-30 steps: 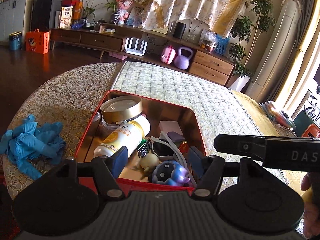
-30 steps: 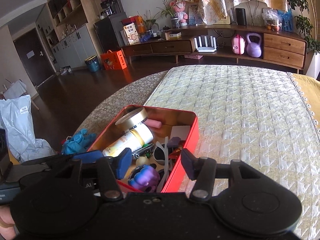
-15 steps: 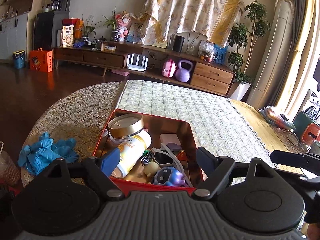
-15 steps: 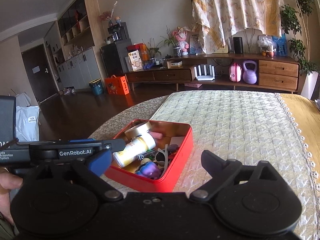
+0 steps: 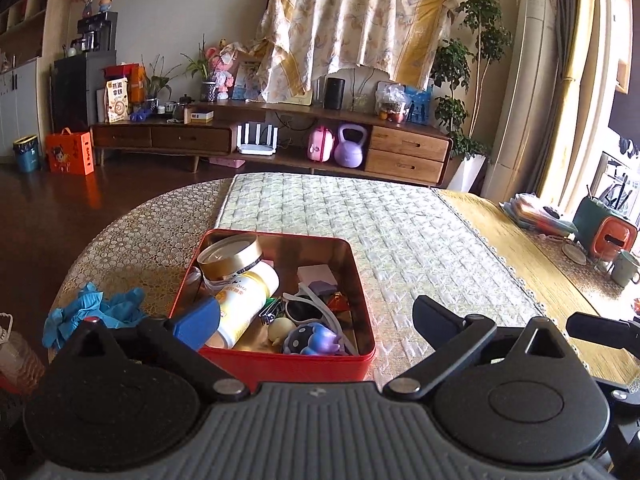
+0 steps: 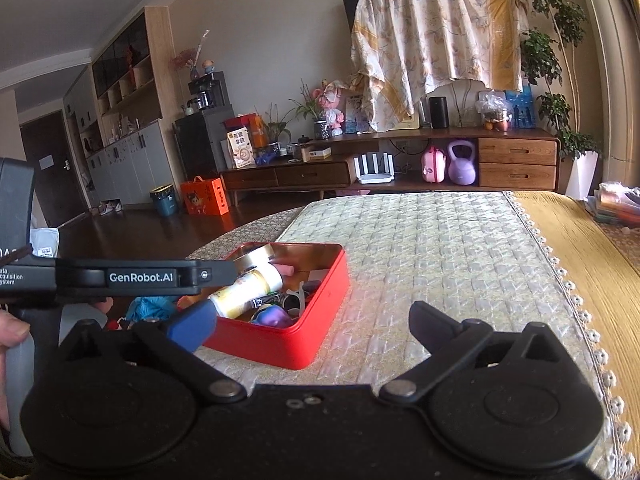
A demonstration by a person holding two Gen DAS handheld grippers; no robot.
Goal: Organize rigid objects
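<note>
We look across a living room with a long wooden sideboard against the far wall and, nearer, a table under a quilted pale cloth; on that cloth sits the red tin, its contents heaped inside: a gold-lidded jar resting on a white and yellow bottle, white sunglasses and a purple toy at the near wall. Crumpled blue gloves lie on the table just left of the tin. Our left gripper has its jaws spread wide, having just been opening, nothing between them but the tin beyond; our right gripper likewise stands wide, freshly opened, empty, with the tin ahead and to its left.
</note>
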